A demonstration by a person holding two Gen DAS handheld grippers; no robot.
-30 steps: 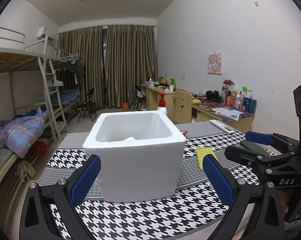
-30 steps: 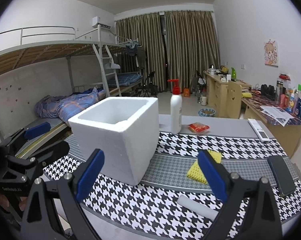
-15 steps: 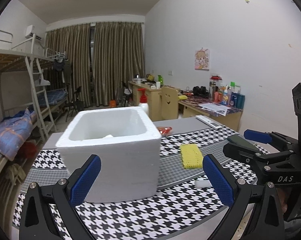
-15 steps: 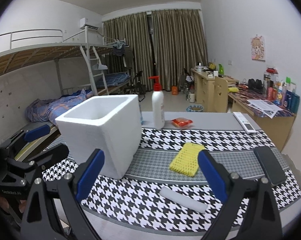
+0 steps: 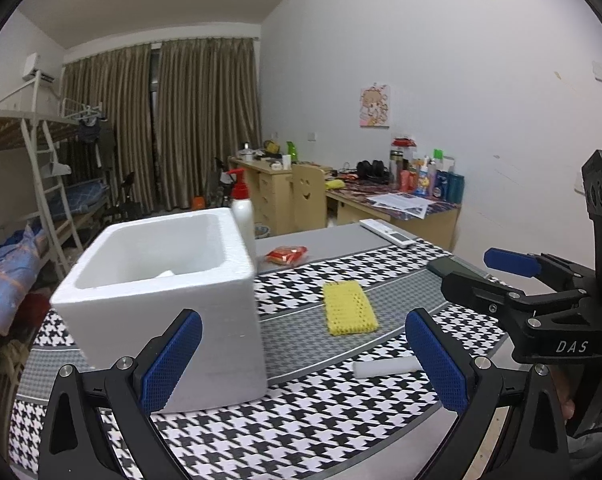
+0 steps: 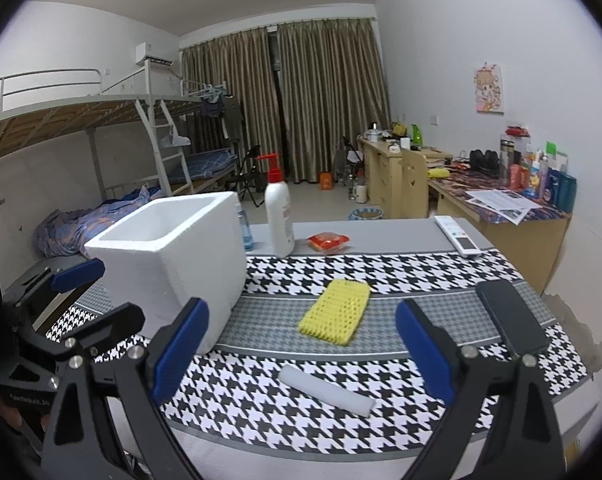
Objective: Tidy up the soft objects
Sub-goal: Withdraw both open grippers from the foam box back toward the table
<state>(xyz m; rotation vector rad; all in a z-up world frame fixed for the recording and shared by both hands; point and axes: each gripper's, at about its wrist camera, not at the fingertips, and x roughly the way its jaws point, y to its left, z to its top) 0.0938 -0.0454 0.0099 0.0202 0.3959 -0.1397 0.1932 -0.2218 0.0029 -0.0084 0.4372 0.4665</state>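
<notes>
Two hand-held grippers hover over a tabletop (image 6: 381, 272) covered by a black-and-white houndstooth cloth with grey bands. The left hand-held gripper (image 5: 301, 360) has its blue-padded fingers spread wide and grips nothing; a white foam box (image 5: 161, 292), open at the top, stands just ahead of its left finger, with something pale lying inside, too unclear to name. Ahead of this hand-held gripper and slightly to its right lies a yellow mesh foam sleeve (image 5: 349, 308), flat on a grey band. Closer, just in front of its right finger, lies a white foam cylinder (image 5: 385, 368) on its side. The right hand-held gripper (image 6: 301, 348) is likewise spread wide and empty. From it, the white foam cylinder (image 6: 325, 390) lies between and just below its fingers, the yellow mesh foam sleeve (image 6: 335, 312) lies straight ahead beyond that, and the white foam box (image 6: 173, 264) stands ahead to its left. Further ahead stand a white pump bottle (image 6: 279, 216) with a red top and a small orange packet (image 6: 328, 241). A dark phone (image 6: 511, 320) lies beside its right finger, and a white remote control (image 6: 459, 236) rests further back on the right.
</notes>
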